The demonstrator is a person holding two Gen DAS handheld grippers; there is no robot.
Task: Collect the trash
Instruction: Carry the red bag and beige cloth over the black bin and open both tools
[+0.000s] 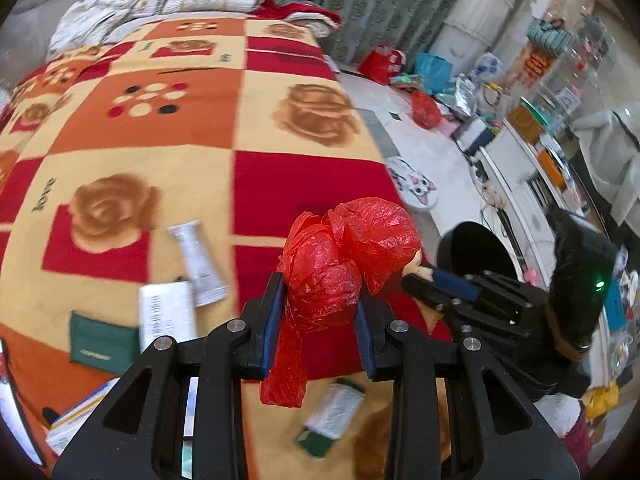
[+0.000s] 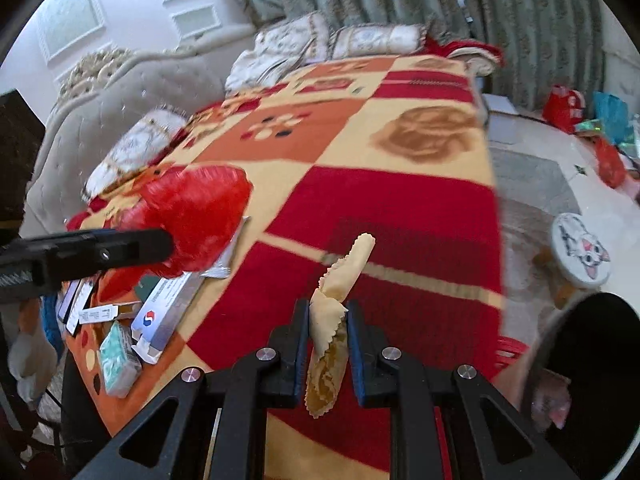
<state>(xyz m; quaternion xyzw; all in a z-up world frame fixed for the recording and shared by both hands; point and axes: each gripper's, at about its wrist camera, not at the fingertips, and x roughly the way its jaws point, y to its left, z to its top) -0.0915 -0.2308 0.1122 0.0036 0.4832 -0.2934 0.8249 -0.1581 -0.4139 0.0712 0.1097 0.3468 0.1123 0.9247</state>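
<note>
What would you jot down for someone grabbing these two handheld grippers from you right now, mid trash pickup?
Left gripper: shut on the crumpled red plastic bag, lifted off the bed.
Right gripper: shut on a tan wrapper, also in the air.
Black trash bin: on the floor by the bed's corner, open, just beyond both grippers.
Done: two pieces picked up.
Left: drop both in the bin, then go back for what lies on the patterned blanket: the white tube, the small boxes, the green packet. Which of these count as trash I cannot tell.
</note>
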